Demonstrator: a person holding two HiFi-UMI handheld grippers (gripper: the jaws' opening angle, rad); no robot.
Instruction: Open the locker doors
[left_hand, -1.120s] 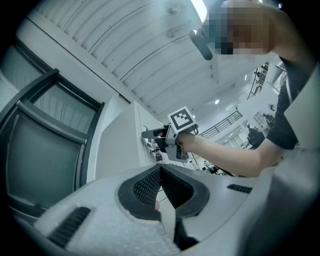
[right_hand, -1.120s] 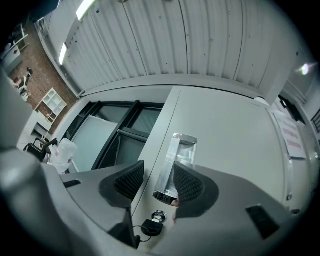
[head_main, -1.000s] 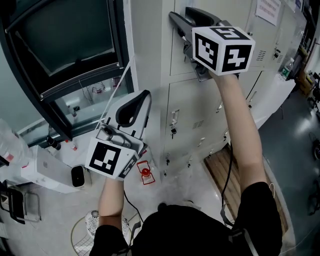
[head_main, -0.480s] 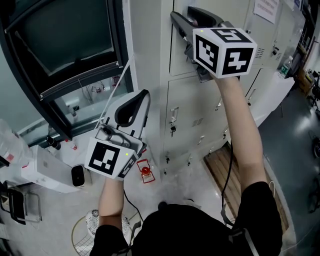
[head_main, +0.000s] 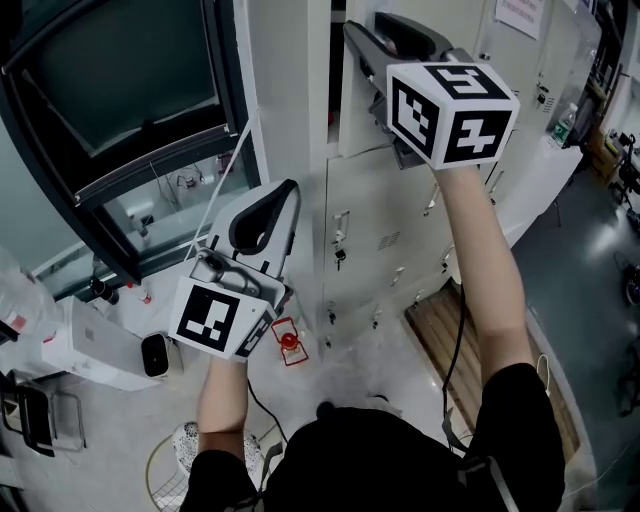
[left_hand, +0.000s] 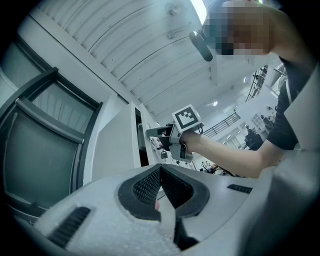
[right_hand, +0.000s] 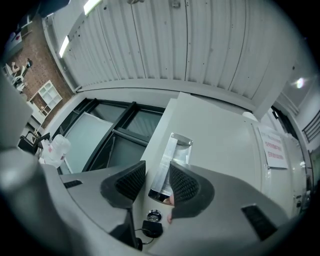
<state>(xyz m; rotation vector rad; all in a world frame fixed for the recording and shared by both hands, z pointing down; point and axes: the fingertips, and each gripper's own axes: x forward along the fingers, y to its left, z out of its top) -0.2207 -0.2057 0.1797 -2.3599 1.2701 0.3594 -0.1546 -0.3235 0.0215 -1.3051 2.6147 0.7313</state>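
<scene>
black metal frames the large window (head_main: 120, 90) at the far left. below it the left tongs (head_main: 285, 195) hang near the person's waist, well apart from the lockers. their ribbed pads are pressed together at the tip and they hold nothing.

to the right of them a dark gap (head_main: 335, 70) shows along the left edge of the pale grey top locker door (head_main: 352, 118), so i judge this door already a little ajar. the right tongs (right_hand: 157, 175) are raised to it, and the shiny flat metal handle (right_hand: 167, 160) stands between their jaws. the jaws are still wide and have just been closing. the right pad lies against the handle, the left pad is a little apart from it, so the handle is not yet clamped. just under the handle sits a round lock with a black key tag (right_hand: 149, 227). further right and below are more pale grey locker doors (head_main: 380, 220), all shut.

what could go wrong: the handle is smooth and narrow, so if the pull comes before both pads press on it, the tongs may slip off and the door may fall back. a pull at a slant could also twist the handle out of the pads. some lower doors may be locked, and then force would only strain the tongs.
</scene>
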